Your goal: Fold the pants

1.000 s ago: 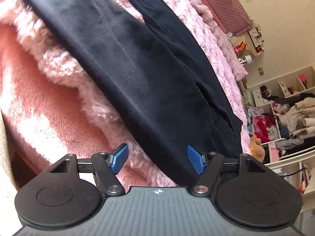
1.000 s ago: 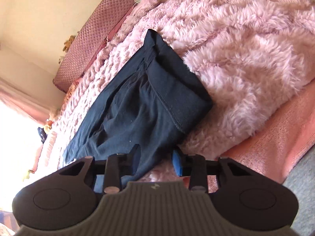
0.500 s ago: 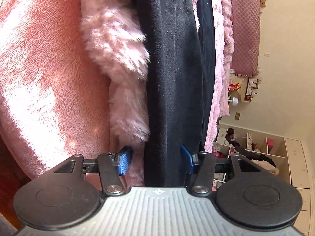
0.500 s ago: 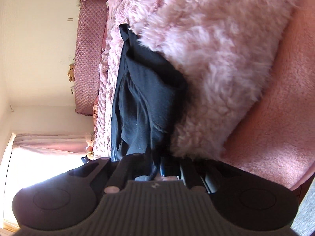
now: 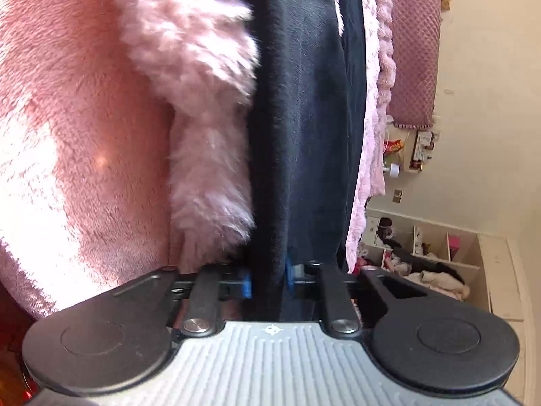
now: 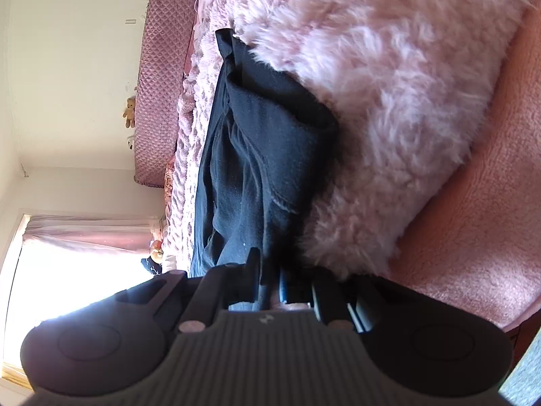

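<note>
With my left tool (image 5: pixel 267 280) and right tool (image 6: pixel 268 282) both clenched on the black pants (image 5: pixel 301 118), I should lift evenly so neither edge drags on the fluffy pink blanket (image 6: pixel 389 84).

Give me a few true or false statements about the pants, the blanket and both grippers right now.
1. The left gripper is shut on the black pants. True.
2. The right gripper hangs open, away from the pants. False: its jaws pinch the black fabric.
3. The pants lie on a fluffy pink blanket. True.
4. The pants are white. False: they are black.
</note>
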`<state>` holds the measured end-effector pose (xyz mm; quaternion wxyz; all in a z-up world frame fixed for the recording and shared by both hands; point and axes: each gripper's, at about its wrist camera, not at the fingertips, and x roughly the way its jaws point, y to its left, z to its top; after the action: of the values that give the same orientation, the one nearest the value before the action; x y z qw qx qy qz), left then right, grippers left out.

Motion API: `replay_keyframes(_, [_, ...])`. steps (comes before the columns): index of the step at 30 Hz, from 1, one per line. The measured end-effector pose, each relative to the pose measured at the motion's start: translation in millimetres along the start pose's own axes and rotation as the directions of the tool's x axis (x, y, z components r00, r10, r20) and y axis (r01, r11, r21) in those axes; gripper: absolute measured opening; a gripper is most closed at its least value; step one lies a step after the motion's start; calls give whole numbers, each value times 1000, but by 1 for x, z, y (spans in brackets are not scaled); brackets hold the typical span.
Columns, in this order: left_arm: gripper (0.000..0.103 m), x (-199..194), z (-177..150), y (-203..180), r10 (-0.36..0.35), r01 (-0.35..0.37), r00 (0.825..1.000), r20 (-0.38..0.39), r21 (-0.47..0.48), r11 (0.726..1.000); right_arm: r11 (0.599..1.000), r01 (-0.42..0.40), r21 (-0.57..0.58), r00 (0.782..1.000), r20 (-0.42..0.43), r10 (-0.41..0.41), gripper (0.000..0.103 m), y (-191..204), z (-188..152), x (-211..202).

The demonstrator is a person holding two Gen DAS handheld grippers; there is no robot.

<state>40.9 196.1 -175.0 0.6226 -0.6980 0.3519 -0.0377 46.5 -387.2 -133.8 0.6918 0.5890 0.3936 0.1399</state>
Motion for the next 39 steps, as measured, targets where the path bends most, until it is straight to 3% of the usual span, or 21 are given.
replay_keyframes(3, [4, -8, -4, -7, -26, 26, 999, 23, -16, 1000, 1000, -26, -15, 999, 32, 27, 5, 9, 1, -3])
replay_keyframes(7, [4, -18, -14, -49, -67, 59, 996, 63, 128, 990, 991, -81, -107, 993, 75, 89, 1, 36, -2, -17])
replay_keyframes(11, [4, -14, -8, -81, -121, 108, 990, 72, 162, 981, 978, -103, -180, 987, 100, 123, 1, 65, 4, -9])
replay_keyframes(15, [4, -5, -4, -114, -99, 70, 991, 90, 287, 955, 970, -102, -220, 983, 125, 131, 1, 84, 15, 1])
replay_keyframes(22, [4, 16, -7, -160, -31, -24, 993, 112, 462, 887, 968, -105, -228, 980, 144, 140, 1, 108, 47, 24])
replay_keyframes(35, [4, 96, 53, -178, 32, -45, 999, 39, 386, 921, 967, -58, -247, 977, 186, 106, 1, 127, 124, 97])
replay_keyframes(39, [4, 122, 69, -186, 81, -78, 997, 11, 408, 910, 968, -3, -250, 974, 218, 60, 1, 125, 150, 119])
